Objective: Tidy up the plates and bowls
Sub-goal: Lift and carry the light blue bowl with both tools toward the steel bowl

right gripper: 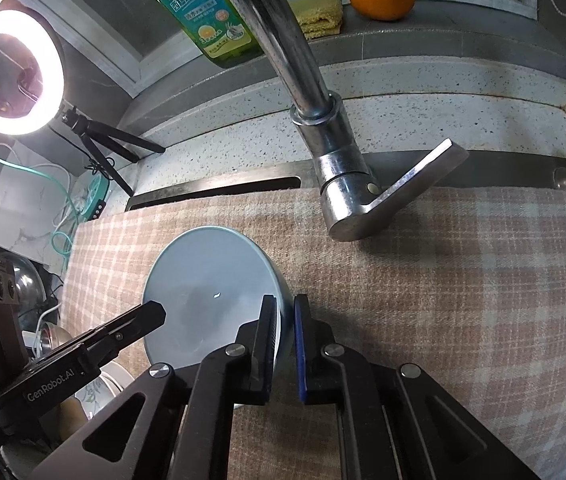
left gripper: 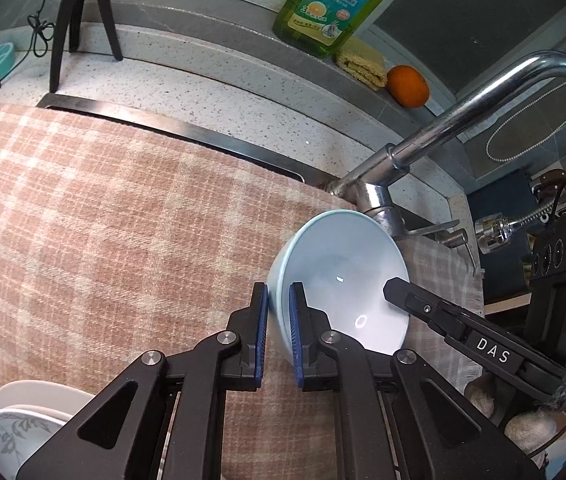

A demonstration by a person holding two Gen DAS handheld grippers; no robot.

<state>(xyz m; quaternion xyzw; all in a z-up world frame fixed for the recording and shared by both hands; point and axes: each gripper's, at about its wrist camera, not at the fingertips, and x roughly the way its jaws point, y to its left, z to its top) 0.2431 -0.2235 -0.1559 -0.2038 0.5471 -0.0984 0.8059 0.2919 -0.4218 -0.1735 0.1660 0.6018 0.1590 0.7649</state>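
Note:
A pale blue bowl (left gripper: 343,264) (right gripper: 203,272) sits tilted over the pink plaid cloth (left gripper: 103,220), held from two sides. My left gripper (left gripper: 279,300) is shut on the bowl's left rim, one blue pad inside and one outside. My right gripper (right gripper: 285,312) is shut on the opposite rim in the same way. In the left wrist view, one of the right gripper's fingers (left gripper: 397,290) reaches into the bowl. In the right wrist view, one of the left gripper's fingers (right gripper: 151,314) shows at the bowl's left edge. White plates (left gripper: 19,428) (right gripper: 101,390), one with a grey leaf pattern, lie stacked at the lower left.
A chrome faucet (left gripper: 443,128) (right gripper: 323,128) arches just behind the bowl, its lever (right gripper: 411,180) over the cloth. On the ledge behind stand a green soap bottle (left gripper: 331,4), a yellow cloth (left gripper: 363,66) and an orange (left gripper: 407,86). A tripod (left gripper: 79,20) and ring light (right gripper: 13,72) stand at the left.

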